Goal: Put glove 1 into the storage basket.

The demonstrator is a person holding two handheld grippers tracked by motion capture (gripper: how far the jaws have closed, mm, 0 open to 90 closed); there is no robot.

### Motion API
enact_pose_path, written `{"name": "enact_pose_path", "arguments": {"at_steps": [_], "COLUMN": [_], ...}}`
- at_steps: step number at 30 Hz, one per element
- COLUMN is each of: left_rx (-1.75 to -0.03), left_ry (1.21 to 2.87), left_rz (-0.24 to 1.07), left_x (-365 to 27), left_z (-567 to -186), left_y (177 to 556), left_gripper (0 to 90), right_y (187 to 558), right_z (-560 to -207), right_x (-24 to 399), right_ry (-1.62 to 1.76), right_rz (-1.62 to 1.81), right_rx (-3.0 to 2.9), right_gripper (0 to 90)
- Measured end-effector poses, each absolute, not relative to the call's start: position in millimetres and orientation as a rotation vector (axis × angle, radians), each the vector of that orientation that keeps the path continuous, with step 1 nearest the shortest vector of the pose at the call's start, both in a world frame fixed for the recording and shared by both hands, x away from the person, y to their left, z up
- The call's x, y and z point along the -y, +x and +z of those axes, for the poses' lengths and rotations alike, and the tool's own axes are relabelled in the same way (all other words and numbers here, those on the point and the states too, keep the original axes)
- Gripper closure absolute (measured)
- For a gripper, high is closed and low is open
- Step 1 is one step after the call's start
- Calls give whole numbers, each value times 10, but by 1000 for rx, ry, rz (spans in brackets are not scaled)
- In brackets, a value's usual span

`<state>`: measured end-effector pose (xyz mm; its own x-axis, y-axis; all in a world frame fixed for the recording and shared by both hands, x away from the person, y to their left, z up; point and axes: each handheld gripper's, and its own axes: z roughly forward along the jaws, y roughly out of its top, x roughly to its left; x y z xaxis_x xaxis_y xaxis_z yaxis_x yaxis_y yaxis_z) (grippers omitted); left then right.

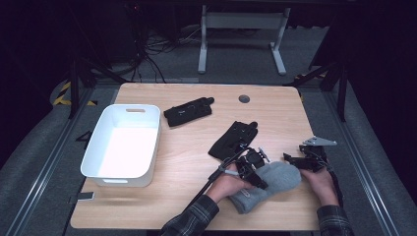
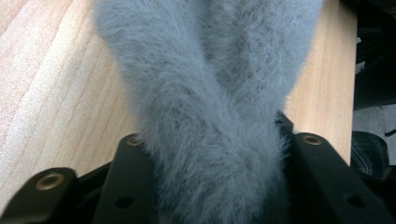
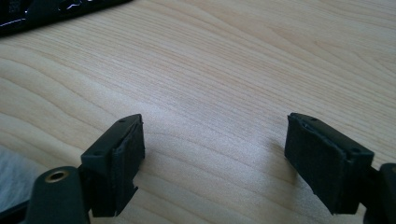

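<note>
High view: left hand-held gripper (image 1: 255,169) clamped on grey sock (image 1: 275,179); right hand-held gripper (image 1: 295,160) apart; black glove (image 1: 231,139) beside.

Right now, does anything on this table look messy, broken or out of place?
Nothing looks spilled or broken. The grey fuzzy sock lies near the table's front edge, bunched between the left gripper's jaws. Two black items, one beside the white bin and one mid-table, lie at loose angles, scattered rather than damaged. The right gripper stands open over bare wood.
</note>
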<state>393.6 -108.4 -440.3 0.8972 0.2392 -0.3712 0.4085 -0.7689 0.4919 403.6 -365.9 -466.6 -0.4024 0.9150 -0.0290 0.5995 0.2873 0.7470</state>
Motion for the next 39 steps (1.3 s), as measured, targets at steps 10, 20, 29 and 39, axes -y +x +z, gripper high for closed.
{"name": "enact_pose_path", "arguments": {"at_steps": [10,20,29,39], "left_rx": [-458,-484,-545,-604], "left_ry": [2452,2385,2346,2309], "left_rz": [-333,-290,-220,-155], "left_x": [1002,673,365,34], "left_z": [-4254,-3944,-3731,-3481], "left_y": [3912,3988,4058,4128], "left_gripper": [637,635,635,631], "right_y": [4035,4035,4036,4039], "right_z": [-4666,-4666,-4666,-4667], "right_x": [3658,3657,3657,3657], "right_ry": [1354,1354,1359,1361], "right_rz": [922,920,917,915], "right_rx": [-2106,-2106,-2104,-2102], "right_gripper": [204,203,192,186]}}
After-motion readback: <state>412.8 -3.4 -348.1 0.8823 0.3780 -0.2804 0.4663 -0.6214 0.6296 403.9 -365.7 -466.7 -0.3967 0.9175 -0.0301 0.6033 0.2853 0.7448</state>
